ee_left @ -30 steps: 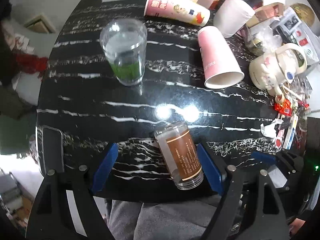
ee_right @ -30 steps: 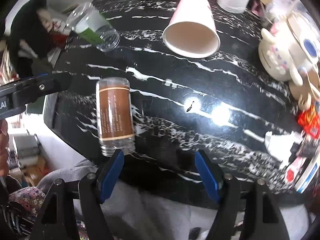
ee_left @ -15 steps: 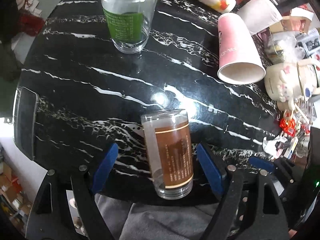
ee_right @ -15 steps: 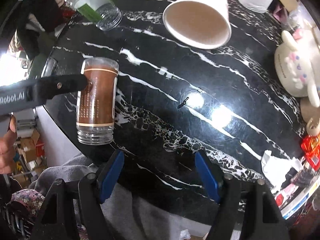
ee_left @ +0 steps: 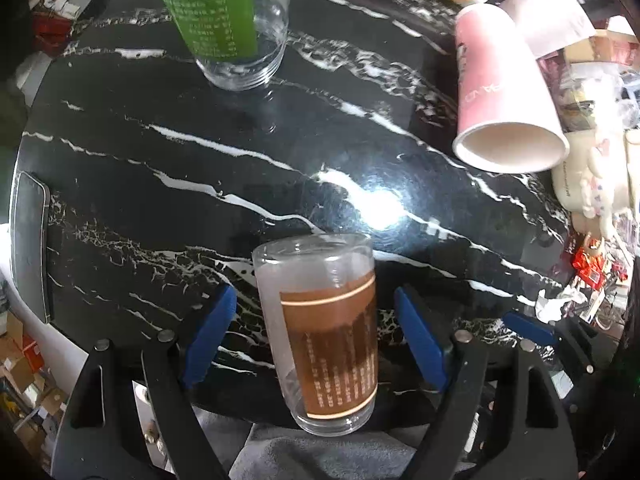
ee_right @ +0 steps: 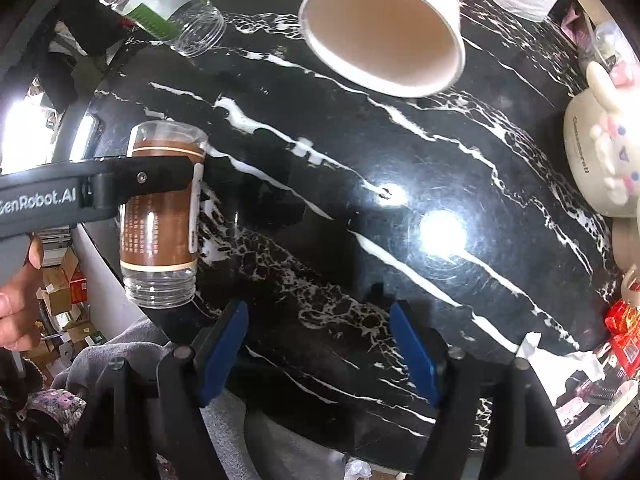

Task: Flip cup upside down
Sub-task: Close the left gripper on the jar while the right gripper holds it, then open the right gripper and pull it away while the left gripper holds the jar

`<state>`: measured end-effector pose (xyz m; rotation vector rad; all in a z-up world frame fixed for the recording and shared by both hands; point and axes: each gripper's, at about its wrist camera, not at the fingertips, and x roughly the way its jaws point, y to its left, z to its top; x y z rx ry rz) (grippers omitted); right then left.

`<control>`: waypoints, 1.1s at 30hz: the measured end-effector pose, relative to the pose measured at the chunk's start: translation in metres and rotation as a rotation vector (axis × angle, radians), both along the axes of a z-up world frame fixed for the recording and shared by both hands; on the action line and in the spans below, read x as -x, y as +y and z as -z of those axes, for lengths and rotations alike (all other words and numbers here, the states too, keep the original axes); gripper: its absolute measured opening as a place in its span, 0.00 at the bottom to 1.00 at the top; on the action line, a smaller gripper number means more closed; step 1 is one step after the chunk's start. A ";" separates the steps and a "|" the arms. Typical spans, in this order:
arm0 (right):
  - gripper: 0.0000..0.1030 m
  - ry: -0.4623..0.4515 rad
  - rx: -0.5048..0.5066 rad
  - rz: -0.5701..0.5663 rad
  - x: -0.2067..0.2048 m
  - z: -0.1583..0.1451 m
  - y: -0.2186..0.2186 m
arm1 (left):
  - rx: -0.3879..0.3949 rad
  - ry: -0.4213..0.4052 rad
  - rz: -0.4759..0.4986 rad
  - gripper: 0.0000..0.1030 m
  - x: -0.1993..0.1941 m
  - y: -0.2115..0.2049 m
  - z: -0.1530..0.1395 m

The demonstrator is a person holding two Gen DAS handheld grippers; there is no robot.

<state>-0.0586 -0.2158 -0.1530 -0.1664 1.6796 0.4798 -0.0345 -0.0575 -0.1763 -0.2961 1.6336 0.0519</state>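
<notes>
A clear glass cup with a brown label (ee_left: 328, 332) lies on its side at the near edge of the black marble table (ee_left: 240, 184), mouth toward me. My left gripper (ee_left: 316, 336) is open and its blue pads stand either side of the cup with gaps. In the right wrist view the cup (ee_right: 160, 236) is at the left, with the left gripper's black finger across it. My right gripper (ee_right: 318, 346) is open and empty over the table's near edge.
A glass with a green label (ee_left: 232, 20) stands at the far left. A pink paper cup (ee_left: 504, 92) lies on its side to the right, a cream teapot (ee_right: 600, 152) beyond it. A phone (ee_left: 30, 248) lies at the left edge. Clutter fills the far right.
My left gripper has moved forward, and the brown-label cup now sits between its open fingers. The right gripper has moved forward slightly.
</notes>
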 end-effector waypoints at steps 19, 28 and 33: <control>0.72 0.020 0.017 0.011 -0.003 0.017 -0.013 | 0.019 0.034 -0.081 0.57 -0.006 0.012 0.021; 0.72 0.011 0.018 0.011 0.005 0.013 -0.012 | -0.019 -0.020 -0.039 0.57 0.000 0.011 -0.002; 0.72 -0.001 0.012 0.008 0.009 0.003 -0.010 | -0.020 -0.037 -0.012 0.57 0.003 0.010 -0.022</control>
